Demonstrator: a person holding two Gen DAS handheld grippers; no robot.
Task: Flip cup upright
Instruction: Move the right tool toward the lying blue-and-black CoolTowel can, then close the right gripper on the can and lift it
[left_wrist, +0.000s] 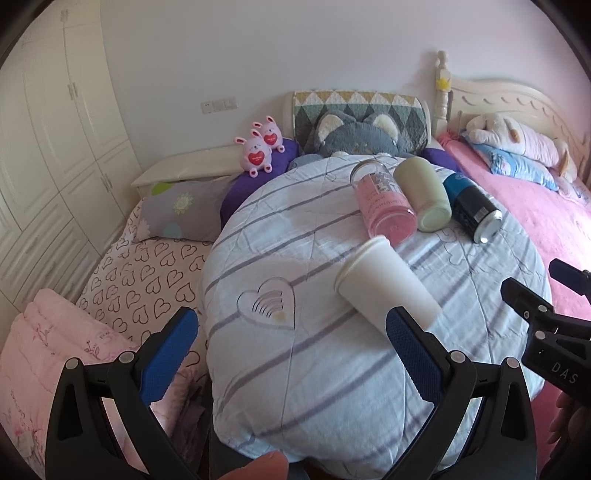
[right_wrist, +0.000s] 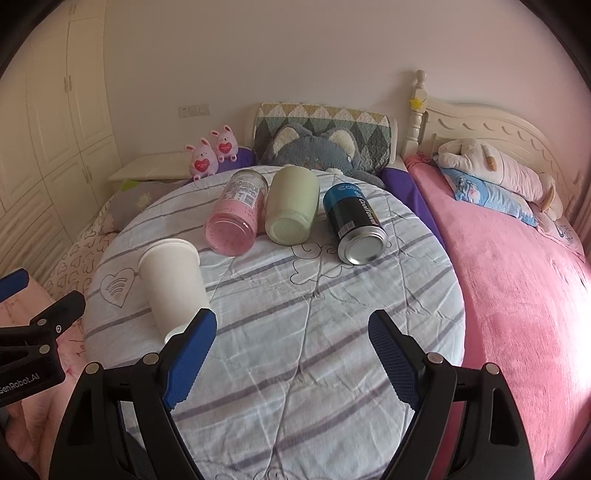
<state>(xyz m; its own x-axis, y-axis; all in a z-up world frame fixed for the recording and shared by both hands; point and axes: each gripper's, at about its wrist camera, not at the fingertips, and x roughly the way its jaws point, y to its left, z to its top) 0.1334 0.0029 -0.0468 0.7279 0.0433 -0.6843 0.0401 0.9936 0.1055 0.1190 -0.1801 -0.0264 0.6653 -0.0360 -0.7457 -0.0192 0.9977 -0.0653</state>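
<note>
White paper cup (right_wrist: 171, 284) lies on its side on the round striped cushion (right_wrist: 295, 350), rim pointing away from me, base toward me. Behind it, three more containers on their sides in a row: pink glass jar (right_wrist: 236, 218), pale green cup (right_wrist: 291, 210), dark blue can (right_wrist: 356, 229). My left gripper (left_wrist: 291, 354) fingers are spread apart, holding nothing; cup base sits just beside the right finger. My right gripper (right_wrist: 291, 354) fingers are also spread, holding nothing, cup near its left finger.

both views overlook striped quilt (left_wrist: 295, 350)
</note>
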